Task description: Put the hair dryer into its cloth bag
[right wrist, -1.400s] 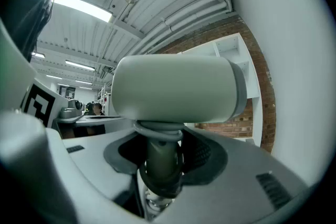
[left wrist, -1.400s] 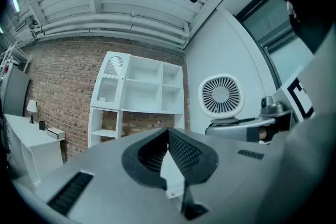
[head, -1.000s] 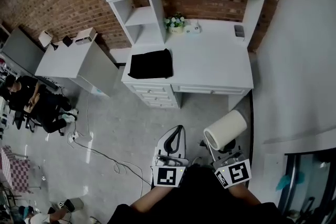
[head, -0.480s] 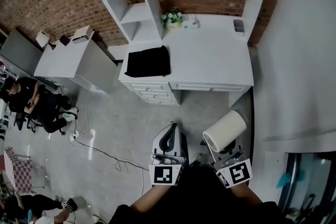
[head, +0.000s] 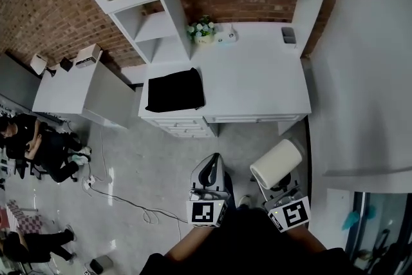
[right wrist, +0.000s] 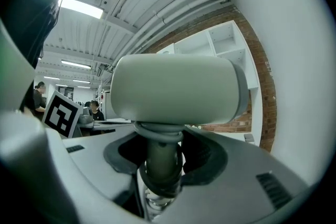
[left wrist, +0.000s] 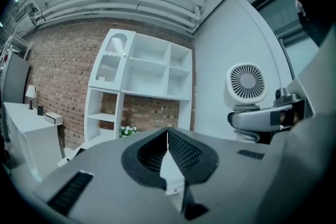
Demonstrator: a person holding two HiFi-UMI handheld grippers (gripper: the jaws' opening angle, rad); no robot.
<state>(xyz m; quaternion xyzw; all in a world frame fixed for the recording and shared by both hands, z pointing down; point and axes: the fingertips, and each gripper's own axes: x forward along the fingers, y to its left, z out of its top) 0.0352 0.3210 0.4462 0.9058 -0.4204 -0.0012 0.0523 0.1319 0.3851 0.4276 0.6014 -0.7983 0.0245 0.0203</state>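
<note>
White desk (head: 257,84) bears black cloth bag (head: 174,89) — right gripper (right wrist: 160,162) grips hair dryer (head: 277,163)

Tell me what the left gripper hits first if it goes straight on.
Nothing close. The left gripper, shut and empty, points at the white desk; it would likely meet its front edge, or pass over to the brick wall. Depth is unclear.

left gripper (left wrist: 168,132) fingers pressed together, facing white shelving (left wrist: 140,78).
</note>
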